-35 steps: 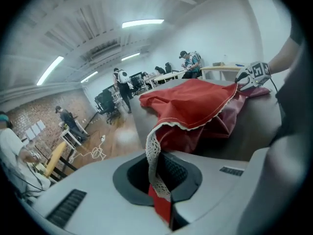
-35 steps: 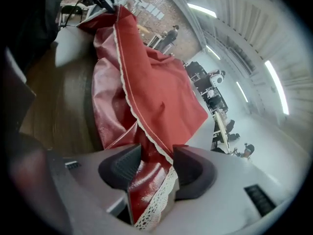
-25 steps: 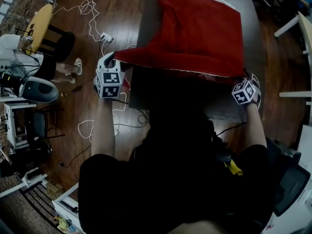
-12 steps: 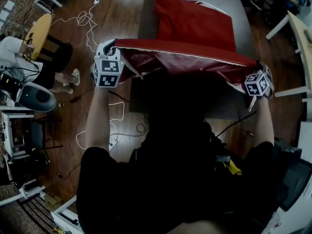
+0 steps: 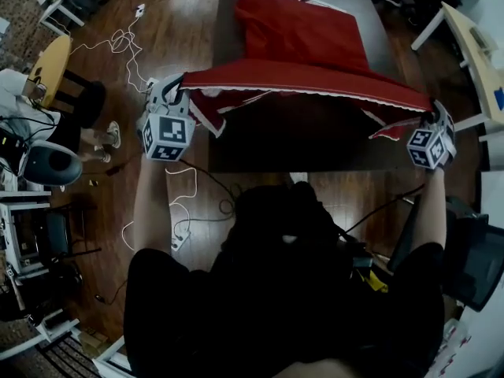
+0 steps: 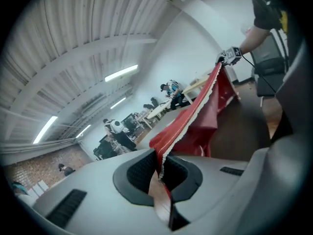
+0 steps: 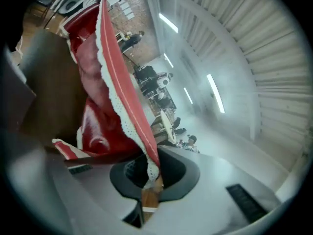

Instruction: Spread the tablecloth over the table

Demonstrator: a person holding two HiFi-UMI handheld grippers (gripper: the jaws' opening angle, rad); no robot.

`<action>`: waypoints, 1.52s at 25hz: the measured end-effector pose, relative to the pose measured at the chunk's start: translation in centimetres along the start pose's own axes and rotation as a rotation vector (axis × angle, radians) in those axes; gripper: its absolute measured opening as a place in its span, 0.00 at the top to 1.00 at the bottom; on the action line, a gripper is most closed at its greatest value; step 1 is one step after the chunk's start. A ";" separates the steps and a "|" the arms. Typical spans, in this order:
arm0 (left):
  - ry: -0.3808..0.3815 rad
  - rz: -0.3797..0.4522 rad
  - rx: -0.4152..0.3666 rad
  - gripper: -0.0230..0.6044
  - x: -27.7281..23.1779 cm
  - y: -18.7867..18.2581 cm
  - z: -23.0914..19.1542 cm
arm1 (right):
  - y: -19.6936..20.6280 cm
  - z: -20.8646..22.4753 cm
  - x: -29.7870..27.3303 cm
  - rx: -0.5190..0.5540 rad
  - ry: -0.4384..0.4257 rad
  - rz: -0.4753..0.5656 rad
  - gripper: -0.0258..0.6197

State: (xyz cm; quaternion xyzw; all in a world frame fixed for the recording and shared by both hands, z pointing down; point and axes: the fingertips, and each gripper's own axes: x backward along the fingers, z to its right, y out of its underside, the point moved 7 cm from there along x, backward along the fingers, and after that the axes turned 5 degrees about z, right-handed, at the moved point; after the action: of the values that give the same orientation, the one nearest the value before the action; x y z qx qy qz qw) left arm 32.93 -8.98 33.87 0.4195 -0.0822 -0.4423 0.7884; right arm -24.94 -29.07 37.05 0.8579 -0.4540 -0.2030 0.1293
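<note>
The red tablecloth (image 5: 307, 73) with a white lace hem lies bunched on the far part of the dark table (image 5: 315, 144). Its near hem is lifted and stretched in a line between my two grippers. My left gripper (image 5: 181, 85) is shut on the hem's left corner, off the table's left side. My right gripper (image 5: 430, 110) is shut on the right corner, near the table's right edge. In the left gripper view the cloth (image 6: 195, 114) runs from the jaws (image 6: 161, 168) to the far right gripper (image 6: 229, 56). In the right gripper view the lace edge (image 7: 120, 87) is pinched between the pads (image 7: 151, 175).
White cables (image 5: 126, 34) snake over the wooden floor at left, near a round yellow stool (image 5: 49, 65) and a person's feet (image 5: 106, 136). A white desk (image 5: 472, 46) stands at the right, and a black chair (image 5: 472, 258) stands behind it.
Both grippers have risen and spread apart, the right one going further right. The cloth's near hem has lifted off the table and pulled taut between them.
</note>
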 end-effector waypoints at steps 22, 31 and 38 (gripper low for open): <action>-0.127 -0.129 0.171 0.96 11.7 -1.0 9.7 | 14.6 -16.8 5.5 -0.495 -0.219 -0.182 0.73; -0.076 -0.273 0.070 0.96 11.6 1.6 13.3 | 15.9 -13.9 4.1 -0.249 -0.272 -0.123 0.76; -0.068 -0.335 0.013 0.96 8.9 3.8 16.4 | 8.6 1.2 5.1 -0.062 0.088 0.135 0.85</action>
State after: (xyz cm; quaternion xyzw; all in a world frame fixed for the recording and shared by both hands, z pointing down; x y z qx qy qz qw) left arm 32.38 -24.48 44.96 0.4170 -0.0408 -0.5809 0.6978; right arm -29.17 -38.18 38.32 0.8290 -0.4981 -0.1700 0.1891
